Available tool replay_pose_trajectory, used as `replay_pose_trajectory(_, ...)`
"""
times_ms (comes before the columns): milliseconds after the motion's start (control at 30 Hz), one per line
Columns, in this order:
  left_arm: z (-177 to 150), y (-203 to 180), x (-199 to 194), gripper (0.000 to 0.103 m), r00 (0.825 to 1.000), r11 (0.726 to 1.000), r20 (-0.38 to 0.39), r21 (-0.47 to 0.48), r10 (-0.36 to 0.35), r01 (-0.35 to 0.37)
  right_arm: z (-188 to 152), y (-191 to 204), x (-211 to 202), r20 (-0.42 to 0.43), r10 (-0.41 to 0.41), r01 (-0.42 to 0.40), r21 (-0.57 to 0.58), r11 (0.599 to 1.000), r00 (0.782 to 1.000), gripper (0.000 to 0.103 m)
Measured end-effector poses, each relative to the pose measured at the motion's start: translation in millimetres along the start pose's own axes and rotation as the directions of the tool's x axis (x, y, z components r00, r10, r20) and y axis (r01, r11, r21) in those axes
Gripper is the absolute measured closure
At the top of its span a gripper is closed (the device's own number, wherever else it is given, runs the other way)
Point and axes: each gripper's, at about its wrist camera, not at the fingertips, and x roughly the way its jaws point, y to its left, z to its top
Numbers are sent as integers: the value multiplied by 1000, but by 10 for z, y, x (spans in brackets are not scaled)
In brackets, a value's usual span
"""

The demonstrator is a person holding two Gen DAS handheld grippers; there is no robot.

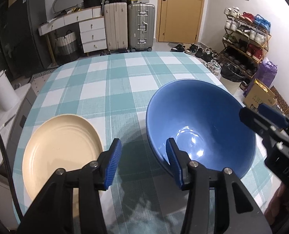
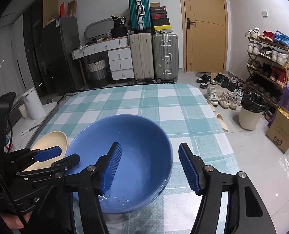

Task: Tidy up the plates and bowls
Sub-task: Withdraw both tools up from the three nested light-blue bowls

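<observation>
A large blue bowl (image 1: pixel 201 120) sits upright on the checked tablecloth (image 1: pixel 113 81), with a cream plate (image 1: pixel 62 148) to its left. My left gripper (image 1: pixel 143 162) is open and empty, one finger over the plate's right edge, the other at the bowl's near left rim. My right gripper (image 2: pixel 150 167) is open and empty, straddling the bowl's (image 2: pixel 136 148) near right rim, left finger inside the bowl. It shows at the right in the left wrist view (image 1: pixel 261 117). The plate (image 2: pixel 50 140) and left gripper (image 2: pixel 52 158) show at the left in the right wrist view.
The tablecloth (image 2: pixel 163 105) stretches away beyond the dishes. The table's right edge (image 2: pixel 222 128) drops to the floor with a bin (image 2: pixel 250 113), shoes and a cardboard box (image 2: pixel 282 132). A white kettle (image 1: pixel 3 93) stands on a counter at the left.
</observation>
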Motion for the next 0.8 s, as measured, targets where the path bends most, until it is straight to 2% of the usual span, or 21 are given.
replay_pose_trajectory(167, -25, 64, -110, 55, 1000, 999, 27, -32, 6, -6, -24, 51, -53, 1, 7, -7, -3, 1000, 1000, 38)
replay_pose_trajectory(200, -33, 80, -127, 55, 1000, 999, 30, -39, 4, -3, -19, 67, -90, 11, 7, -6, -3, 1000, 1000, 35)
replay_pose_trajectory(267, -56, 109, -175, 55, 999, 998, 39, -60, 3, -1, -19, 99, -176, 33, 5, -5, -3, 1000, 999, 20)
replay_pose_trajectory(333, -83, 137, -205, 55, 999, 997, 45, -80, 12, -8, -25, 165, -280, 68, 11, -10, -20, 1000, 998, 15)
replay_pose_trajectory(500, -184, 183, -225, 55, 999, 993, 26, -113, 21, -18, -51, 431, -464, 88, -39, 48, -98, 994, 995, 14)
replay_pose_trajectory(567, -236, 207, -289, 54, 999, 991, 44, -132, 24, -18, -64, 492, -529, 89, -50, 60, -106, 993, 995, 13)
replay_pose_trajectory(700, -310, 206, -389, 52, 997, 991, 56, -128, 44, -37, -97, 515, -622, 78, -60, 66, -83, 994, 995, 12)
replay_pose_trajectory(800, -349, 189, -446, 50, 996, 992, 67, -121, 51, -43, -127, 532, -751, 107, -64, 71, -57, 996, 992, 10)
